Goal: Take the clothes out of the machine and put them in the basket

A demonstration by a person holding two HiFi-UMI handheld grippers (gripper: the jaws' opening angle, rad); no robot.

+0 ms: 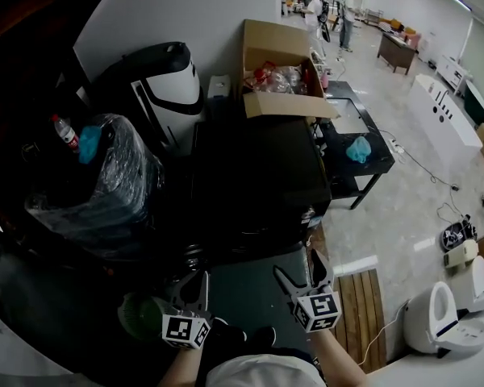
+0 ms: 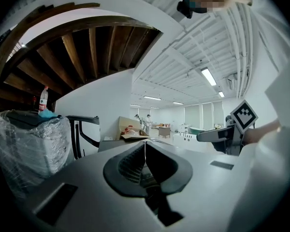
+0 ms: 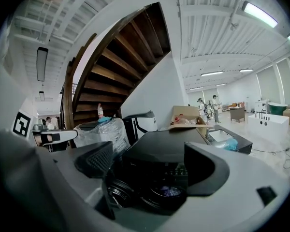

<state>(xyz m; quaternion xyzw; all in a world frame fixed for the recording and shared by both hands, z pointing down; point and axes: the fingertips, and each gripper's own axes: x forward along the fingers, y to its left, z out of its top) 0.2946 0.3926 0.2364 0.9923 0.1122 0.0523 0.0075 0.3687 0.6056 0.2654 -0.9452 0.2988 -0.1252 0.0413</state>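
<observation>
The machine (image 1: pixel 258 176) is a dark black box in front of me; in the right gripper view its top (image 3: pixel 169 146) fills the middle, with round dark openings (image 3: pixel 159 192) low on its front. No clothes show in any view. A green round thing (image 1: pixel 137 314) lies on the floor by my left gripper (image 1: pixel 192 279); I cannot tell if it is the basket. The left gripper (image 2: pixel 145 146) is shut, pads meeting, with nothing held. My right gripper (image 1: pixel 302 271) hangs before the machine's front, and its jaws (image 3: pixel 152 156) stand wide open and hold nothing.
A plastic-wrapped bin (image 1: pixel 97 184) with a bottle stands left of the machine, with a black-and-white appliance (image 1: pixel 157 83) behind it. An open cardboard box (image 1: pixel 278 67) sits at the back, a low black table (image 1: pixel 355 147) and wooden slats (image 1: pixel 363 313) at right. People (image 1: pixel 331 10) stand far off.
</observation>
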